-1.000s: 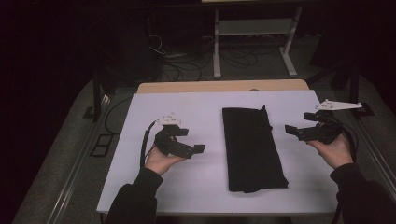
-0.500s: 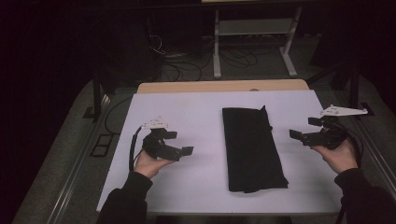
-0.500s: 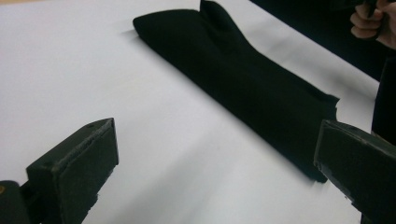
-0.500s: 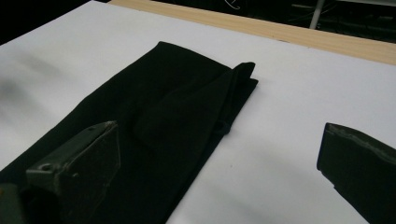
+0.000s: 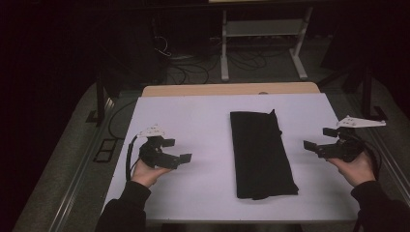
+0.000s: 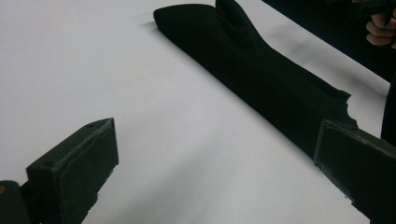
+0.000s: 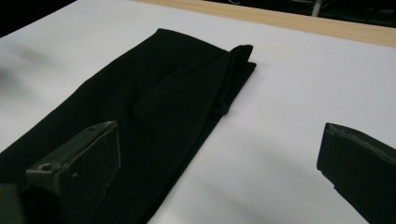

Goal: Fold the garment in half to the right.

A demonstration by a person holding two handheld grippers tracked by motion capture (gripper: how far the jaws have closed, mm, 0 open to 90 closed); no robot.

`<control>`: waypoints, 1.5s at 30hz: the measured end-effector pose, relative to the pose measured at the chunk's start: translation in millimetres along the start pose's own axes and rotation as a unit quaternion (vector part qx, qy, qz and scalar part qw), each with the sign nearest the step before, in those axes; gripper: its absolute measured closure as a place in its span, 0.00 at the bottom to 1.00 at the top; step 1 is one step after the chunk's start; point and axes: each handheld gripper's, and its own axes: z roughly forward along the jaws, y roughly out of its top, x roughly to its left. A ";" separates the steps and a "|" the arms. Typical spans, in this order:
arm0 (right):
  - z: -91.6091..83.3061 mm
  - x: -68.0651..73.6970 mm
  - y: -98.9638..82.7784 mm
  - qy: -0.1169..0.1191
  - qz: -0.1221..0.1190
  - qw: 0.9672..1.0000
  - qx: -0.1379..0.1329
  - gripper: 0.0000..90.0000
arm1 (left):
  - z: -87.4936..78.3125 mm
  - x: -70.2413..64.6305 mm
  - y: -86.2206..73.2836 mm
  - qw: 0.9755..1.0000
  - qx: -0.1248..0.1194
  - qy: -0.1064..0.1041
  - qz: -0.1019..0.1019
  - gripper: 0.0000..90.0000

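A black cloth point(image 5: 261, 152) lies folded into a long strip on the white table point(image 5: 203, 116), running from front to back a little right of centre. The same cloth point(image 6: 261, 74) crosses the left gripper view diagonally, and in the right gripper view the cloth point(image 7: 154, 112) has a small raised fold at its far end. My left gripper point(image 5: 176, 151) is held open over the table's left part, well apart from the cloth, with nothing between its jaws. My right gripper point(image 5: 319, 137) hangs open near the table's right edge, just right of the cloth.
A bare wooden strip point(image 5: 232, 89) borders the table's far edge. Beyond it stand a white metal frame point(image 5: 263, 36) and loose cables point(image 5: 193, 63) on the dark floor. A black post point(image 5: 367, 92) rises at the right.
Both grippers have drawn outward from the cloth: the left one moved left and toward the front, the right one moved right. The cloth has stayed where it lay.
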 end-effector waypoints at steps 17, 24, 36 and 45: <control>-4.2 5.6 -18.8 0.007 -0.003 1.000 0.006 0.00 | -18.0 18.2 -23.3 1.000 -0.013 0.019 -0.021 0.00; -7.5 10.2 -25.8 0.011 -0.004 1.000 0.003 0.00 | -25.7 24.9 -31.9 0.999 -0.018 0.026 -0.024 0.00; -9.8 17.6 -42.3 0.013 -0.013 1.000 0.005 0.00 | -46.3 41.0 -52.4 0.997 -0.050 0.053 -0.037 0.00; -14.0 21.5 -53.2 0.014 -0.018 1.000 0.007 0.00 | -62.3 50.3 -66.0 0.993 -0.061 0.084 -0.047 0.00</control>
